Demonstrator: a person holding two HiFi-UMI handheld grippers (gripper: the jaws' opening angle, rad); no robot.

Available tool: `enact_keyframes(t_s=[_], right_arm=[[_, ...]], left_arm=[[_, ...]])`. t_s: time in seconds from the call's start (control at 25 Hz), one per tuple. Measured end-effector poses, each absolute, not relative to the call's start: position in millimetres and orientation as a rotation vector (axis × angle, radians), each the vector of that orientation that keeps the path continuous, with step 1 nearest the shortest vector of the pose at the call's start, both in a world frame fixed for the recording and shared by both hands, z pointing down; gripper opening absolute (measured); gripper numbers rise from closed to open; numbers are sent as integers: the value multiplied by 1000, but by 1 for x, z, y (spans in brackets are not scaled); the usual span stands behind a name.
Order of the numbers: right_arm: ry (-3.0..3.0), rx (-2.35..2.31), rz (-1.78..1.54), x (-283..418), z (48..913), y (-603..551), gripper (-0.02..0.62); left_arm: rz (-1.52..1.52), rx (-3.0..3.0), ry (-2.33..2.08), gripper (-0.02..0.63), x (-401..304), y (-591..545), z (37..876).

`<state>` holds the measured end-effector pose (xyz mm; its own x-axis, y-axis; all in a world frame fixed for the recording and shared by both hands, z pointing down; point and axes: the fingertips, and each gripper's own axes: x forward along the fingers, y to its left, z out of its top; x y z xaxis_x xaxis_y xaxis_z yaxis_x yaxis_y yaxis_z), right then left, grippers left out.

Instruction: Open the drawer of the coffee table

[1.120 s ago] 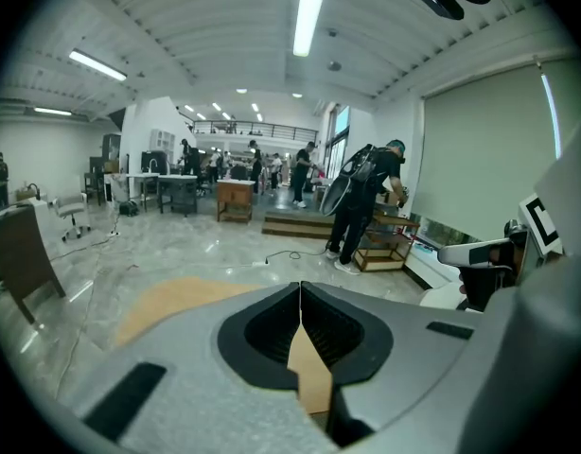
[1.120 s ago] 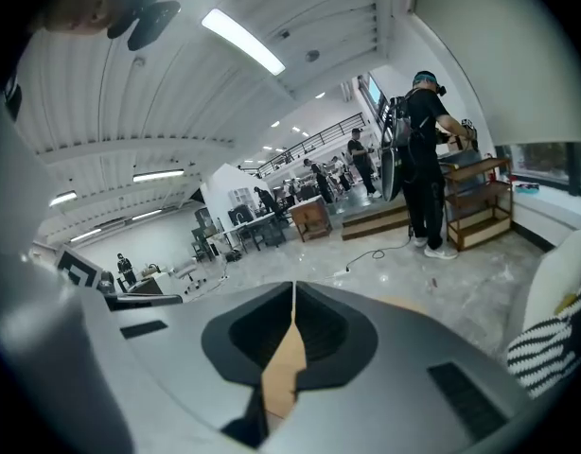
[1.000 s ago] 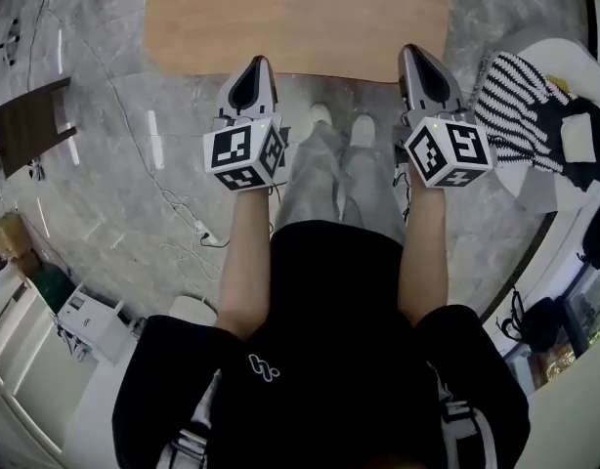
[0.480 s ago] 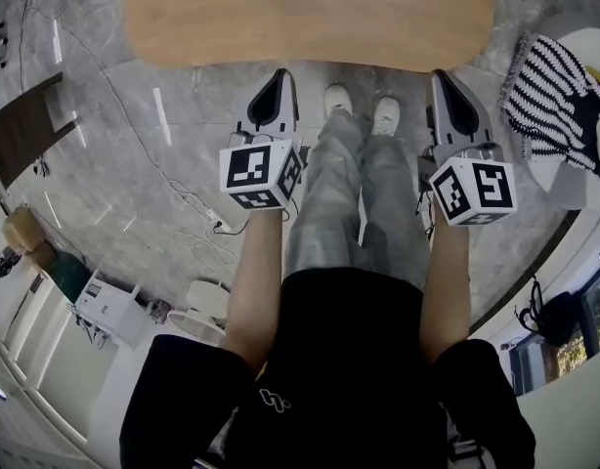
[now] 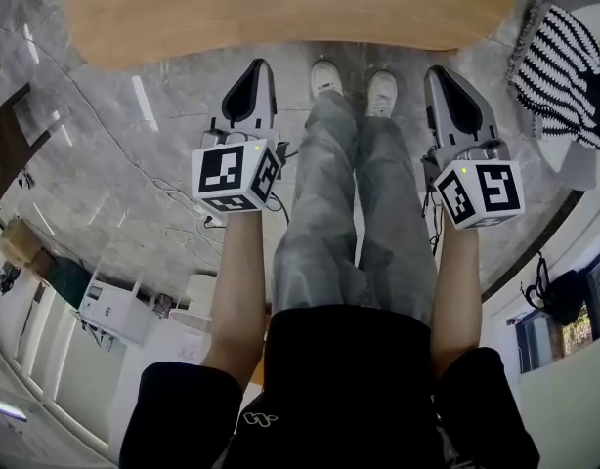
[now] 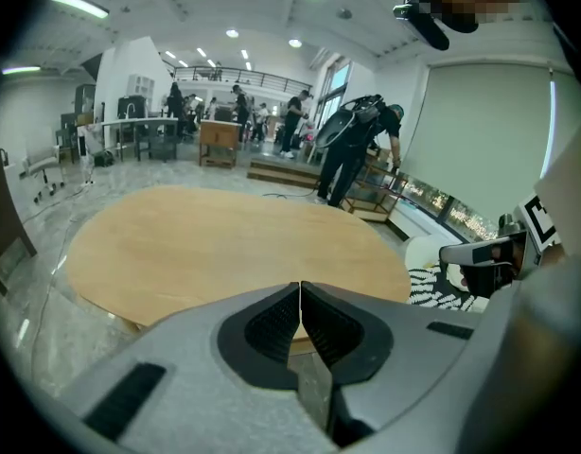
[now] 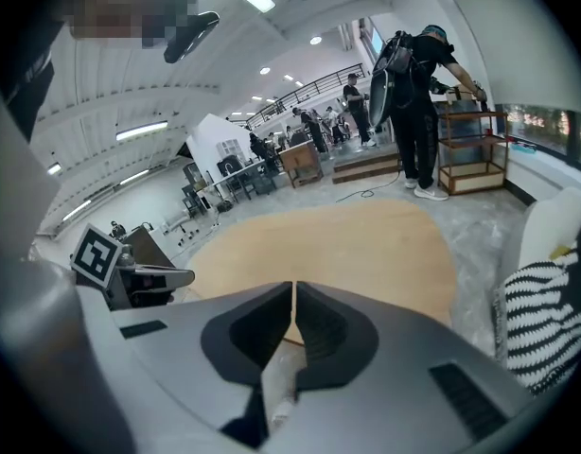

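Head view, left hand-held gripper (image 5: 262, 64), right hand-held gripper (image 5: 432, 70), parallel, jaws closed

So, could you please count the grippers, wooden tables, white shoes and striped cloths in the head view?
grippers: 2, the left gripper and the right gripper
wooden coffee table: 1
white shoes: 2
striped cloth: 1
total: 6

A light wooden oval coffee table (image 5: 280, 8) stands at the far side of a glossy grey marble-patterned floor (image 5: 124, 135). Just near of the table's edge, a pair of white shoes (image 5: 326, 74) stands on the floor. To the left a thin white cable (image 5: 178, 191) trails across the floor. A dark brown piece of furniture (image 5: 5, 149) stands on the floor at the left edge.
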<state>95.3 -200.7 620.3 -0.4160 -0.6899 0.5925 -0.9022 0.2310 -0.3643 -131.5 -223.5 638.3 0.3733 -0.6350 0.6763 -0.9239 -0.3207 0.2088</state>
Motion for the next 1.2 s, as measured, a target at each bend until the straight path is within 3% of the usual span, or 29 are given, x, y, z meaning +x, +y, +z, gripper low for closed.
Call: enact_keyframes(t_s=[0.36,0.48,0.56,0.64,0.88,1.2], right_arm=[[-2015,1388,941,134,701,-172,21],[-1976,1332,936,147,719,-166,153],[-1948,1289,909,153,732,-163,161],[-1925,1253,880,158,743,-162,165],[-1839,1141,807,169,778,-163,178],[-1783,1043,761,185,808,-172,178]], left_arm=[[734,1995,-1158,12,-132,-187,722],[766,1958,-1185,14,-138,-183,740],[795,1936,-1182,44,-140,-183,754],[838,1913,-1147,120,-141,-182,771],[978,1872,-1123,169,-159,-186,807],[1090,1869,-1113,179,-165,-197,836]])
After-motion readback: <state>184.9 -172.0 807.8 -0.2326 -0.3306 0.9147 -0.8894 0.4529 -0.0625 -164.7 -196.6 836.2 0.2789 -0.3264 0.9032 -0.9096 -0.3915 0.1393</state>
